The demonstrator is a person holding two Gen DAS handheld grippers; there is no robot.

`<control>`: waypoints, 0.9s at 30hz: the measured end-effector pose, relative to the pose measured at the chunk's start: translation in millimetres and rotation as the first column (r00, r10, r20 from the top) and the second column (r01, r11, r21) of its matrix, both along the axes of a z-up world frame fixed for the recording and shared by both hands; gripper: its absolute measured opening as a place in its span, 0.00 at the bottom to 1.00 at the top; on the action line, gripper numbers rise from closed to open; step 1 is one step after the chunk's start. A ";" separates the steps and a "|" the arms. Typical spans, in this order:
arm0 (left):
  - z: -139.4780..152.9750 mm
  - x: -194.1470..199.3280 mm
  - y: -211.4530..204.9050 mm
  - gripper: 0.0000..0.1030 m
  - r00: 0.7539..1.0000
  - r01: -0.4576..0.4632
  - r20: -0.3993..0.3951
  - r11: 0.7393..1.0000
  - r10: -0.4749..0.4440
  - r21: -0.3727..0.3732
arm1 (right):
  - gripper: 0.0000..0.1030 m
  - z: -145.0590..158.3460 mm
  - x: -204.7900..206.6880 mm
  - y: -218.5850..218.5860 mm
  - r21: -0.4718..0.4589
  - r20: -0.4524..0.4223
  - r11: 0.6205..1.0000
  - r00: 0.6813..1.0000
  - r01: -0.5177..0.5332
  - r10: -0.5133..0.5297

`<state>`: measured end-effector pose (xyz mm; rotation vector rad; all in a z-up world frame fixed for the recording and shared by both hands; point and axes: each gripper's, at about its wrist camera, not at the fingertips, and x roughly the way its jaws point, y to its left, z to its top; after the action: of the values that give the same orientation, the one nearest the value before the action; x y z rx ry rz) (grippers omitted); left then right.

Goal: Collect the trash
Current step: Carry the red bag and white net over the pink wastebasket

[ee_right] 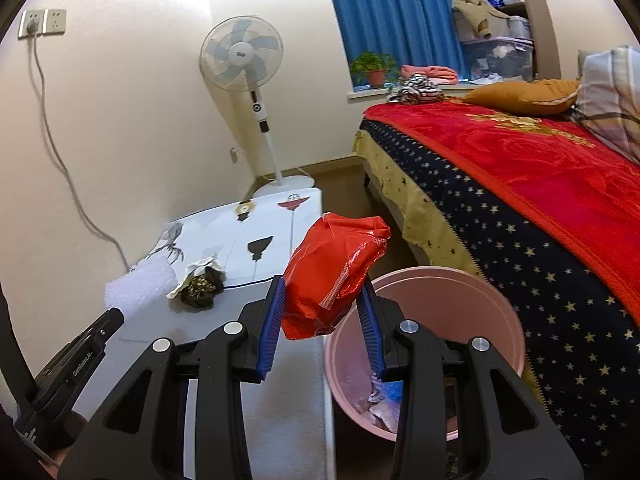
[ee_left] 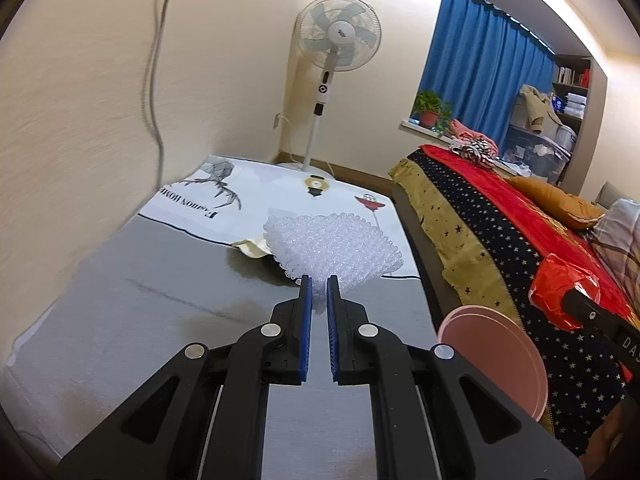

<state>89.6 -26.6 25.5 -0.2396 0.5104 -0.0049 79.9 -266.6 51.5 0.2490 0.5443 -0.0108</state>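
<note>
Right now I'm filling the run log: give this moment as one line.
left gripper: shut on bubble wrap | right gripper: shut on red wrapper, near pink bin | table: dark crumpled trash

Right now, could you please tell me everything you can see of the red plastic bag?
The red plastic bag is a crumpled, glossy wad of thin film with a small checked patch on its lower front. It is clamped between the blue pads of the right hand-held gripper, bulging above and below them. It hangs in the air just left of the pink bin rim, near the table edge, touching nothing else.
</note>
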 end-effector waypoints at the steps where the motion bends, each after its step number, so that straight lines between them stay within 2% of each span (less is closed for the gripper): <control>1: 0.3 0.7 -2.3 0.07 1.000 0.003 0.001 1.000 -0.003 0.002 | 0.36 0.3 -0.5 -3.1 0.001 0.001 1.000 1.000 0.008 -0.008; 27: -15.8 24.3 -49.2 0.07 0.993 0.116 0.010 0.993 -0.116 0.027 | 0.36 -12.0 13.6 -40.0 -0.048 0.010 0.985 0.986 0.164 -0.164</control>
<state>113.9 -75.8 9.7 -0.1836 0.5123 -0.1122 93.4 -306.5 39.6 0.2455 0.5159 -0.1828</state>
